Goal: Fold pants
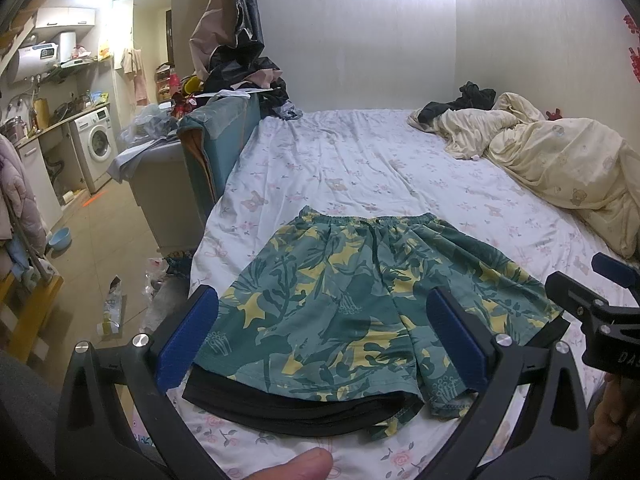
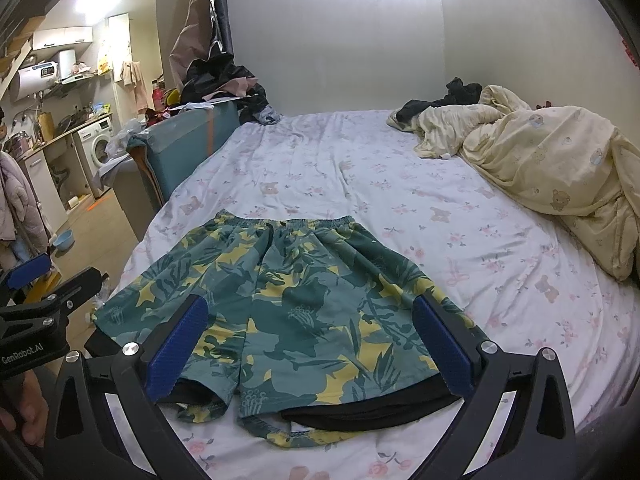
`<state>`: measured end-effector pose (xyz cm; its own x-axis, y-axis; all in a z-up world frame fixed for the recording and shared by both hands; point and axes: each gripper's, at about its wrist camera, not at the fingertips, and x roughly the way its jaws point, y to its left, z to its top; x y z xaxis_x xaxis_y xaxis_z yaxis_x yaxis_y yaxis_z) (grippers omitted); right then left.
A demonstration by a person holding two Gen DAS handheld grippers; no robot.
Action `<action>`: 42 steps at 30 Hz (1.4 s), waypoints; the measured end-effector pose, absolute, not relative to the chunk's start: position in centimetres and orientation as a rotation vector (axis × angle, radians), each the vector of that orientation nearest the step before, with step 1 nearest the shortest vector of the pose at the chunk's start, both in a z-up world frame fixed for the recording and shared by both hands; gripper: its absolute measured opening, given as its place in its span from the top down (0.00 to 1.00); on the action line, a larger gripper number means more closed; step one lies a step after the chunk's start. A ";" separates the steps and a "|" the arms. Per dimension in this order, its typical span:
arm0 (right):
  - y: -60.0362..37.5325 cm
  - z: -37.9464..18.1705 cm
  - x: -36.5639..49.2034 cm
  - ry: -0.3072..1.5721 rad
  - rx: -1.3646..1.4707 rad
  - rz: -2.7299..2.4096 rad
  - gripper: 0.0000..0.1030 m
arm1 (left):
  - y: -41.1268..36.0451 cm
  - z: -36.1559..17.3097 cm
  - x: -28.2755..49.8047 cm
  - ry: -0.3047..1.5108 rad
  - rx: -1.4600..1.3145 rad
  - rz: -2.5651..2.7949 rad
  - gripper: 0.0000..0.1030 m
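Green shorts with a yellow leaf print lie flat on the bed. The elastic waistband is on the far side and the leg openings are near me, with black lining showing at the hems. My left gripper is open, its blue pads straddling the left leg. In the right wrist view the same shorts lie under my right gripper, which is open over the right leg. Neither gripper holds any cloth.
The shorts rest on a white floral bed sheet. A crumpled cream duvet and dark clothes lie at the far right. A teal sofa stands along the bed's left edge. Beyond it are a washing machine and a blue bowl on the floor.
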<state>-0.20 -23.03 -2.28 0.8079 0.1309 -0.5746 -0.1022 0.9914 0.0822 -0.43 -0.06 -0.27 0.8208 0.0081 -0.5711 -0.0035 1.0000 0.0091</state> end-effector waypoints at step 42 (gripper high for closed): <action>-24.6 -2.9 0.5 0.736 0.099 0.175 0.00 | -0.1 -0.4 0.3 0.648 0.015 0.025 0.01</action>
